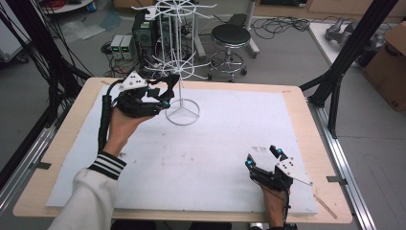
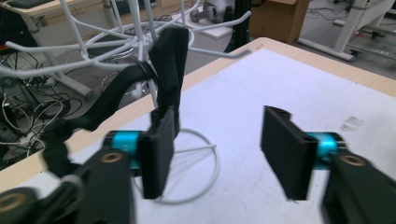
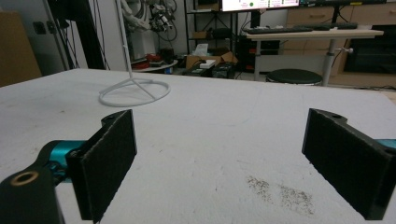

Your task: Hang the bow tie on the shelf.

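I have the left tool (image 1: 165, 96) raised beside the white wire rack (image 1: 182, 57), its jaws standing apart with nothing pressed between them. The black strap (image 2: 169, 70) hangs over one of the rack's lower hooks, draping down so that its lower end lies against the inside of one jaw pad (image 2: 158, 154) in the left gripper view; I judge the strap is now carried by the hook, not by me. The tool stays close because the hook sits right at jaw height. My right tool (image 1: 265, 159) rests low on the white surface (image 1: 215, 143), well apart from the rack, jaws wide and empty, parked where it cannot snag the wires.
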Demonstrator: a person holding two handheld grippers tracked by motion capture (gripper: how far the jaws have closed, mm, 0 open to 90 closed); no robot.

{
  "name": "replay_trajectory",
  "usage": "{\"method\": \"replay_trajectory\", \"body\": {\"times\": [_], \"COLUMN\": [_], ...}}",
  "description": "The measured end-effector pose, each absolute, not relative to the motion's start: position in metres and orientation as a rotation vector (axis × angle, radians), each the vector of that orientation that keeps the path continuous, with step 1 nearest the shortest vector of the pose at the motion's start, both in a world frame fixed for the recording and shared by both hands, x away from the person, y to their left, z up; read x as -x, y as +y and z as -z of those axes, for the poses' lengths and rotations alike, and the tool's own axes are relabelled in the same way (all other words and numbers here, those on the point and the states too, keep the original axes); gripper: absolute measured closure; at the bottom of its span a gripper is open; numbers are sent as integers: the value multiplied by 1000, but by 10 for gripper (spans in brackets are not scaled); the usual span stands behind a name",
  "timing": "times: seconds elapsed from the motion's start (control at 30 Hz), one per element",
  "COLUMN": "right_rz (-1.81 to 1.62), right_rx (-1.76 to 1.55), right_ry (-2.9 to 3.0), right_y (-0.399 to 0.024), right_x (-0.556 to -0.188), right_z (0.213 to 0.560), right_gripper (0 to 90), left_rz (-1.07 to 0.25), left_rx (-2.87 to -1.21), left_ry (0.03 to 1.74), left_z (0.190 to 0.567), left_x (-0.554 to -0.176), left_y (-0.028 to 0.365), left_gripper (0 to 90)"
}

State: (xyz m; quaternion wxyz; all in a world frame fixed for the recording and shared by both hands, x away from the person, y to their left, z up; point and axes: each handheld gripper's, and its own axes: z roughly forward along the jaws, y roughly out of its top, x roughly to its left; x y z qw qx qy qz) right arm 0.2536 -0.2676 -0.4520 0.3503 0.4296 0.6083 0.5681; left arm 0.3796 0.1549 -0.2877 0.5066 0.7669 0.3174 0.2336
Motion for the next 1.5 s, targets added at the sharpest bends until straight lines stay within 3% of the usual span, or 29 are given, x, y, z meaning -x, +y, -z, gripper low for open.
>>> {"method": "replay_trajectory", "body": {"times": [0.1,0.13,0.17,0.3,0.97,1.5], "right_rz": [-1467,-1467,-1466,-1471,-1465,-1465], "right_rx": [-1104,-1104,-1097,-1101,-1094,-1099], "right_ry": [1574,1574,1577,1573,1561,1554], "right_y": [-267,-267,-267,-268,-266,-267], "right_x": [-253,-253,-253,-253,-251,-251], "right_z": [452,452,452,452,452,452], "right_gripper": [91,91,91,91,91,90], "left_rz": [-550,-542,-521,-505,-634,-689], "left_rx": [-1847,-1854,-1868,-1817,-1641,-1473], "left_ry": [734,722,689,642,782,784], "left_z": [296,298,304,316,412,452], "left_x": [-368,-366,-361,-350,-304,-286], "left_y": [166,169,177,198,284,289], "left_gripper": [287,287,182,111,69,71]}}
